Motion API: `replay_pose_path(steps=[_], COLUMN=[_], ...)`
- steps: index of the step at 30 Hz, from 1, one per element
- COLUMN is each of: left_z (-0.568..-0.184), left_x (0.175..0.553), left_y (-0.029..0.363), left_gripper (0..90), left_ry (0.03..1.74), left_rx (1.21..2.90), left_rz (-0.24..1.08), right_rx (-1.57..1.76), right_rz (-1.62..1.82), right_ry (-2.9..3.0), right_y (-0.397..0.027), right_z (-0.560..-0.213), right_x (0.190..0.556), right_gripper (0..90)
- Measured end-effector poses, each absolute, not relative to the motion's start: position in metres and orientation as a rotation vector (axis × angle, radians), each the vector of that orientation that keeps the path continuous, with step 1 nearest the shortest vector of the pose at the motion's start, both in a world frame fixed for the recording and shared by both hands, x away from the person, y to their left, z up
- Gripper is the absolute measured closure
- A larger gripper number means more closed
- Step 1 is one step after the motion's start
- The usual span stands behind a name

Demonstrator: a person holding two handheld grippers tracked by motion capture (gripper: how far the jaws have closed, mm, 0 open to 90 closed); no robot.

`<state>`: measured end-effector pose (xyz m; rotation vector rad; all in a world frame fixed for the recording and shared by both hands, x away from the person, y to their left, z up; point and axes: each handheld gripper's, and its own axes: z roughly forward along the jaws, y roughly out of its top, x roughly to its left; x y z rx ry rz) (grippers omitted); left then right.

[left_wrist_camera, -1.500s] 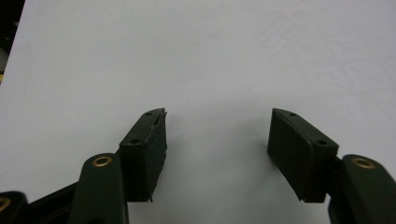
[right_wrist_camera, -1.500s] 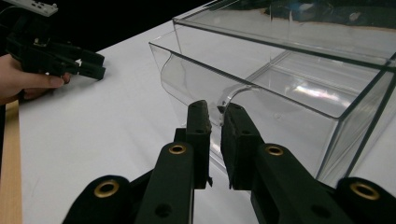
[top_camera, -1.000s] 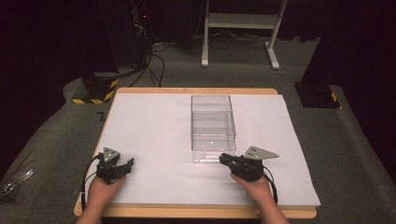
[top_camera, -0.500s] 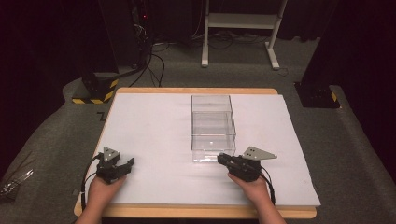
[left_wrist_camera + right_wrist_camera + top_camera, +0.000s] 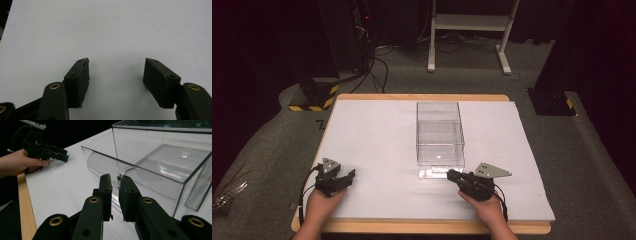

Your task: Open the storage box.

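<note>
A wooden-edged table (image 5: 422,97) carried a smooth, matte white sheet (image 5: 377,135) over nearly its whole top. At the middle of the sheet stood a clear plastic box (image 5: 439,132), rectangular and glossy, with a drawer whose curved front lip faced the person. In the right gripper view the box (image 5: 160,167) showed thin, hard-edged walls and a rounded handle lip.

The right gripper (image 5: 455,174), black and angular with a grey three-cornered plate on top, lay at the near right corner of the box. Its jaws had just been closing, and in the right gripper view the right gripper (image 5: 115,181) stood almost shut, with the thin edge of the drawer's lip between the pads; whether the pads actually pressed on it was hard to make out. Compared with a second earlier, this gripper had edged slightly toward the box front.

The left gripper (image 5: 348,175) rested well apart from the box at the near left of the sheet, unmoved from the earlier frames. The left gripper (image 5: 116,72) had its ribbed rubber pads wide apart, holding nothing, above bare sheet.

Both forearms were cut off at the bottom edge of the high view.
</note>
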<state>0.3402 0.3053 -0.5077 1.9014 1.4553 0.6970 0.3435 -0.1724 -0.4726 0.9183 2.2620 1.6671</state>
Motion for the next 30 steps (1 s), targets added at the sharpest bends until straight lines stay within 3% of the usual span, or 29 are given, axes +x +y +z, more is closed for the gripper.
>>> replay_pose_path(steps=[30], left_z=[-0.508], left_x=[0.340], left_y=[0.305], left_gripper=[38.1], left_ry=[1.453], left_rx=[1.901], left_rz=[0.702], right_rx=[0.897], right_rz=[1.658], right_ry=[2.302], right_y=[-0.187], right_z=[-0.474], right_x=[0.295], right_gripper=[83.4])
